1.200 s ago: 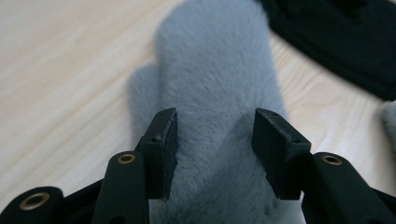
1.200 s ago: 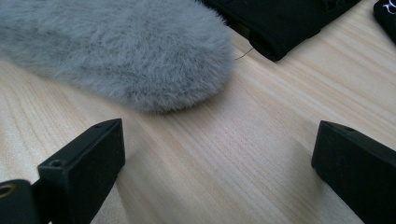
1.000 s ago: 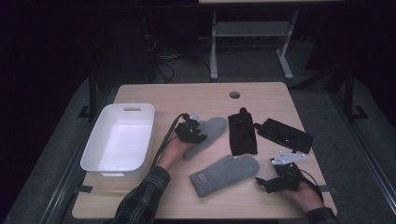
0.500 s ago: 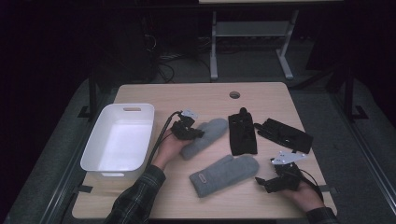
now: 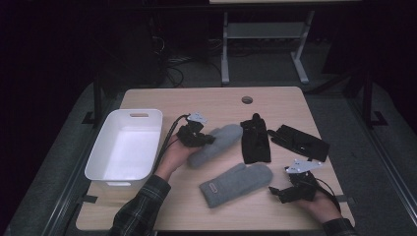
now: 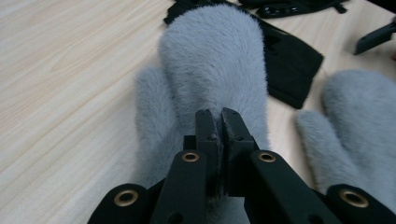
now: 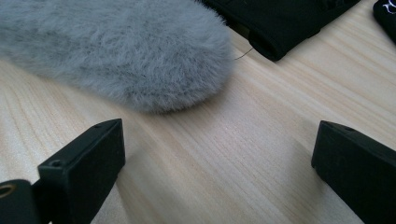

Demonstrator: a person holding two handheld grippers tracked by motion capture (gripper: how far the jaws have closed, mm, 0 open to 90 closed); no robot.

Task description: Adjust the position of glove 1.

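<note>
Grey mitten (image 5: 216,142) pinched at the cuff by left gripper (image 5: 196,135), beside empty white bin (image 5: 125,147) | right gripper (image 5: 290,191) wide open near second mitten (image 5: 236,183) | nothing binned yet, black gloves (image 5: 255,140) waiting

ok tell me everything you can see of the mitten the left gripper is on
The mitten is grey and fluffy, like fur or fleece, with a rounded top and a thumb lobe on one side. It lies flat on the wood table, angled, its tip near a black glove. The left gripper, jaws shut, pinches its cuff end.
</note>
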